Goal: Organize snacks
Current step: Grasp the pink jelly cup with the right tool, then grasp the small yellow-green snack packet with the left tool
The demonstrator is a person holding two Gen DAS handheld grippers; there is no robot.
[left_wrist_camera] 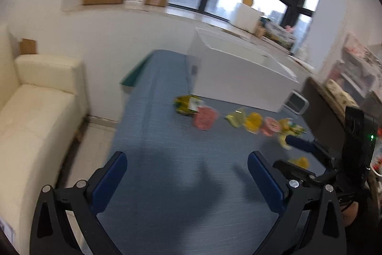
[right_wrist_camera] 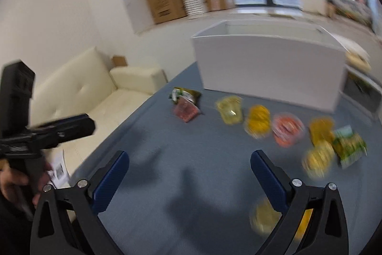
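Left gripper [left_wrist_camera: 187,170] and right gripper [right_wrist_camera: 189,169] both spread, holding nothing; snack packets [right_wrist_camera: 259,121] mid-frame, white bin [right_wrist_camera: 269,63] above them.

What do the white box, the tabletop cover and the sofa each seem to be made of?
White box: probably matte painted board or plastic; flat, thin, stiff walls.
Tabletop cover: seemingly woven blue-grey cloth; faint streaky weave.
Sofa: cream leather or imitation; smooth, with a tufted dimple.

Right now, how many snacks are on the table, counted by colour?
Blur makes this approximate, from the right wrist view.
Yellow or orange: 5, such as this cup
Pale yellow-green: 1
Pink or red: 2, such as this cup
Green packets: 2, such as this one
Total: 10
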